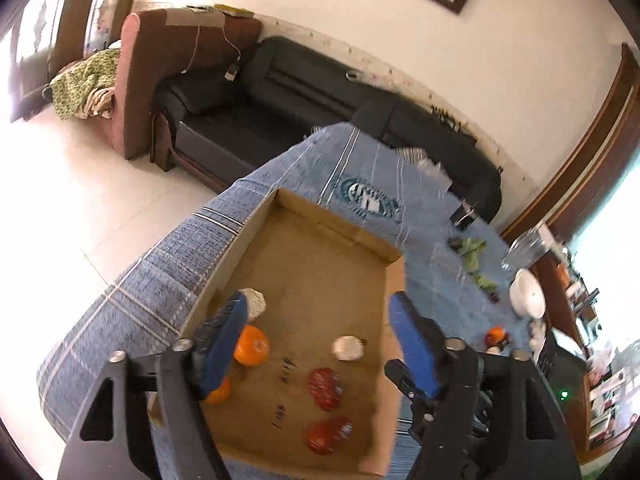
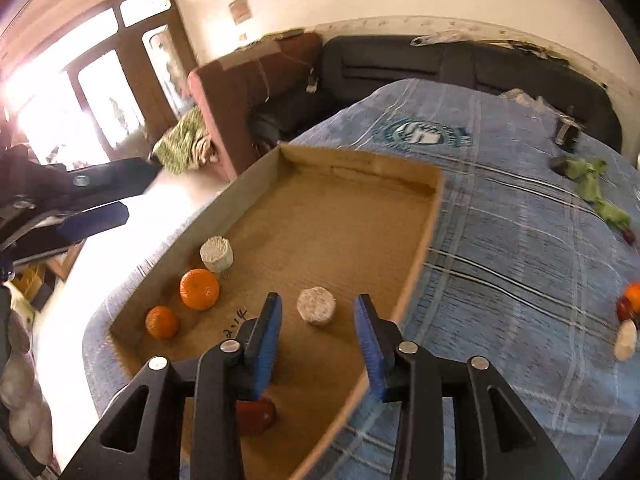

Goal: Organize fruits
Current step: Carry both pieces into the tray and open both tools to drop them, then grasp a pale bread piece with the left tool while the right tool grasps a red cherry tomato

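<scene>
The right gripper [image 2: 318, 340] hangs over the near end of a shallow cardboard tray [image 2: 424, 248], its blue pads parted and gripping nothing; a red fruit [image 2: 258, 416] lies on the tray floor under its left finger. Just past the tips sits a white foam-netted fruit [image 2: 316, 306], free of both pads. To the left lie two oranges, the small orange [image 2: 161, 322] near the tray's corner and the larger orange [image 2: 199, 289] beyond it, then a second white netted fruit [image 2: 216, 254] by the left wall.

The left gripper [image 1: 316, 344] hovers above the same tray with its jaws spread wide and empty. Below it, two red netted fruits [image 1: 325, 388] lie side by side on the cardboard.

The tray rests on a blue checked cloth [image 2: 520, 240]. At the cloth's right edge wait more fruits [image 2: 628, 320], with green leaves [image 2: 592, 184] farther back. Beyond stand a black sofa [image 1: 280, 92] and a brown armchair [image 1: 140, 80] against the wall.
</scene>
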{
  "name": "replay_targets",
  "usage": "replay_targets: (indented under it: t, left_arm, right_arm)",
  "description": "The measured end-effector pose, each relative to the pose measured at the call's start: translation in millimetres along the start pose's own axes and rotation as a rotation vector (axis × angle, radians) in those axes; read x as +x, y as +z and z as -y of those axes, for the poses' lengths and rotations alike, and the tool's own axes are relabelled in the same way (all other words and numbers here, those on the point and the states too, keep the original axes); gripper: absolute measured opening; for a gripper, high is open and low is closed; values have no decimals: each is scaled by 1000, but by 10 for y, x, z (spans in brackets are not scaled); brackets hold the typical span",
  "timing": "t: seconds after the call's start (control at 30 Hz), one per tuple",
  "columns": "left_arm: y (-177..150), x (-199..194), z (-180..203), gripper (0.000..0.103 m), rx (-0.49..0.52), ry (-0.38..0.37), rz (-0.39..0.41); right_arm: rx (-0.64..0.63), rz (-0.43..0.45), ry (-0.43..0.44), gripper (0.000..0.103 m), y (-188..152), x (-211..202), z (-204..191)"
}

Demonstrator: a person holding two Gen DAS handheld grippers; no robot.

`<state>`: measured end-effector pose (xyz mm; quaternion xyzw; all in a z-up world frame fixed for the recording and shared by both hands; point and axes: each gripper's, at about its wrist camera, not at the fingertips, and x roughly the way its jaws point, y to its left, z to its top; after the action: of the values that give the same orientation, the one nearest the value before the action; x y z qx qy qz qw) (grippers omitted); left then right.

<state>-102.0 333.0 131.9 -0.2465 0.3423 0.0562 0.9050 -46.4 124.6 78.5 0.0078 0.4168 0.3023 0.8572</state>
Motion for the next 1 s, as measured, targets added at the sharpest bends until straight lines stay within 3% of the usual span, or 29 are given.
replay_targets:
  t: [0.23, 0.33, 0.6, 0.73, 1.0]
  left_arm:
    - [-418, -90, 327, 82, -40, -121, -4]
    - [-537, 17, 558, 82, 14, -130, -54]
    - [-796, 149, 1143, 82, 169, -148, -97]
    - [-929, 302, 1356, 82, 218, -162, -141]
    - [-1085, 715, 1971, 82, 358, -223, -223]
  right_arm:
    - [174, 54, -33, 49, -353, -467, 458]
    - [211, 47, -59, 49, -514, -586, 650]
    - [313, 60, -150, 49, -803, -938, 1347]
    - [382, 82, -240, 49, -918, -1169, 1850]
    - [646, 178, -457, 48, -1011, -1827, 3197]
